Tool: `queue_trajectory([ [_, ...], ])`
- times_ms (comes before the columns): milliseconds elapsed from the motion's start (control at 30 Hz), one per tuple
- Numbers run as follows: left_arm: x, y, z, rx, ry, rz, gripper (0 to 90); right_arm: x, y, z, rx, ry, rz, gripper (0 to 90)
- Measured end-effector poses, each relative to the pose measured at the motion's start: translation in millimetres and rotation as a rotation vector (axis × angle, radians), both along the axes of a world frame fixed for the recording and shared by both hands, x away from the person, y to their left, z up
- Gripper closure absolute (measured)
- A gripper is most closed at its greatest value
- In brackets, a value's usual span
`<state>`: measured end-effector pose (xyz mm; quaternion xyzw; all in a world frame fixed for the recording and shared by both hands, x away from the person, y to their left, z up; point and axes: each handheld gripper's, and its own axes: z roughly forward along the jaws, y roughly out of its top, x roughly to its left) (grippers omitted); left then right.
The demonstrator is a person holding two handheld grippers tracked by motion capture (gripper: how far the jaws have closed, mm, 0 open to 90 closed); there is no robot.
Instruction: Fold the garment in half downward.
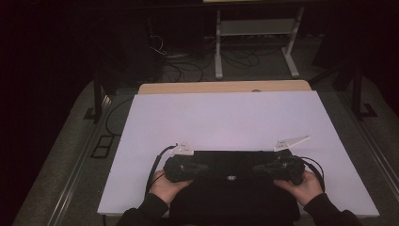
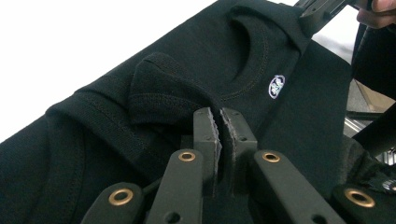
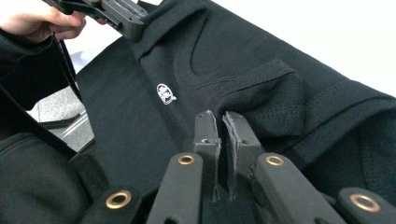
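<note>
The jaws of the left gripper [image 2: 219, 114] are closed almost fully, and a fold of the black shirt [image 2: 196, 70] is pinched between their pads near the collar. The jaws of the right gripper [image 3: 220, 116] are closed in the same way, and a fold of the shirt [image 3: 261, 60] is clamped between them on the other side of the collar.

In the high view the shirt [image 1: 233, 186] is seen lying at the near edge of the white board [image 1: 226, 117], which is laid on a wooden table [image 1: 221, 87]. The left gripper [image 1: 181, 168] and the right gripper [image 1: 282, 167] are held at the two upper corners of the shirt, well apart.

The ribbed collar and the small white label [image 2: 276, 87] below it are shown clearly in the gripper views; in the high view the label [image 1: 231, 178] is seen as a small pale mark. The floor with cables [image 1: 188, 66] and a white frame [image 1: 256, 37] behind the table are seen from above.
</note>
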<state>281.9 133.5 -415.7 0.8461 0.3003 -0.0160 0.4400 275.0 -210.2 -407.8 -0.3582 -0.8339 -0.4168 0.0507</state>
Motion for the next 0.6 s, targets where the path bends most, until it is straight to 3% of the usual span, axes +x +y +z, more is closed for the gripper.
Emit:
queue_trajectory([
  [600,-11.4,3.8,-1.3,-0.005,0.029,-0.022,83.6,-11.1,2.9,-2.3,-0.012,0.023,0.029,82.8],
])
